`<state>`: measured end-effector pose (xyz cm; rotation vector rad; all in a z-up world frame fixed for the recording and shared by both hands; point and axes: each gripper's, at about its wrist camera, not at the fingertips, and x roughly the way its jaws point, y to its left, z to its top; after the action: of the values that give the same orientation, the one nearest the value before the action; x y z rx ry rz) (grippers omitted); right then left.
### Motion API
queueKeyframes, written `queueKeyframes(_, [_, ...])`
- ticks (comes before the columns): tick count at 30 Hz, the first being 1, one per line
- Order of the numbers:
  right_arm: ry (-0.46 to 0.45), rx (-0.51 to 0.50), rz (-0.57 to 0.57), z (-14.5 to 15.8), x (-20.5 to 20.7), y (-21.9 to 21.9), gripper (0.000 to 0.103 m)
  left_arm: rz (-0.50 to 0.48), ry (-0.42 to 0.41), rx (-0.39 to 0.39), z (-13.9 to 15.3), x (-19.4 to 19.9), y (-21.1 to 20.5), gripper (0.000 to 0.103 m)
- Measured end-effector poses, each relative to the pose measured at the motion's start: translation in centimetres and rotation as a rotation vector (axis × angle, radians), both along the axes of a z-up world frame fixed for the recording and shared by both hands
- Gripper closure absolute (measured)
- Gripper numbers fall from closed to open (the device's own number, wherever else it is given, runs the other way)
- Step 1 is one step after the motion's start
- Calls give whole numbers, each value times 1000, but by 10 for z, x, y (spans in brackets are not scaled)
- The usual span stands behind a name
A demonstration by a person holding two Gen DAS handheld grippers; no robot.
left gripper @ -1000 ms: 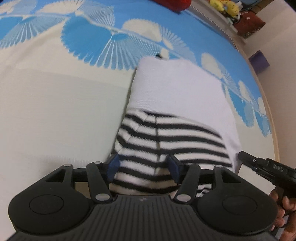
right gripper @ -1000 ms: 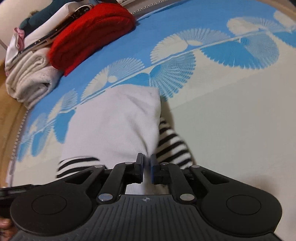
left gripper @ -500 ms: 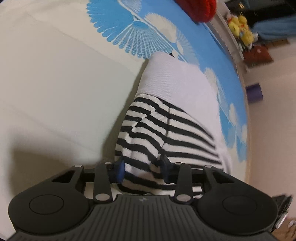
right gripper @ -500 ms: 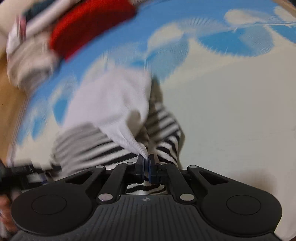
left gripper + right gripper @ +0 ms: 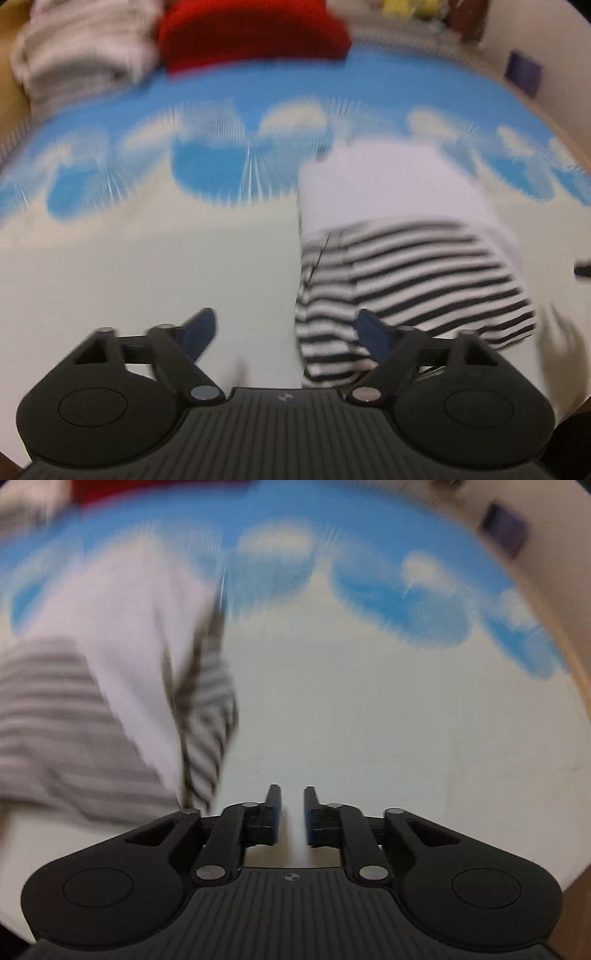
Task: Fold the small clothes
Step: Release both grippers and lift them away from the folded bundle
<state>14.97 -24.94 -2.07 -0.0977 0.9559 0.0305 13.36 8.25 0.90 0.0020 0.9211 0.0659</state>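
Note:
A small garment, white with black-and-white striped parts [image 5: 406, 258], lies folded on the blue and cream patterned cloth [image 5: 147, 258]. In the left wrist view my left gripper [image 5: 284, 328] is wide open and empty, with the striped edge just inside its right finger [image 5: 373, 330]. In the right wrist view the garment [image 5: 122, 672] lies to the left. My right gripper [image 5: 292, 812] is slightly open, empty, and off to the garment's right over bare cloth. Both views are blurred by motion.
A red folded garment [image 5: 255, 33] and a pale folded towel [image 5: 81, 55] lie at the far edge of the cloth. A purple object [image 5: 524, 74] stands by the wall at the right; it also shows in the right wrist view [image 5: 504, 530].
Both grippers let go of the garment and opened. The left one swung left and drew back; the right one moved off to the garment's right. The garment now lies flat.

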Motion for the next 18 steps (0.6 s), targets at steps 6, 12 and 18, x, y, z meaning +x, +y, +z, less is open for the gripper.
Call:
queueKeyframes(6, [-317, 127, 106, 65, -95, 9, 20, -23, -288, -6, 57, -83, -40, 1])
queueKeyframes(12, [-285, 177, 129, 51, -157, 22, 18, -16, -280, -60, 37, -131, -76, 1])
queueKeyframes(18, [-271, 121, 181, 39, -162, 49, 18, 42, -151, -69, 11, -106, -81, 1])
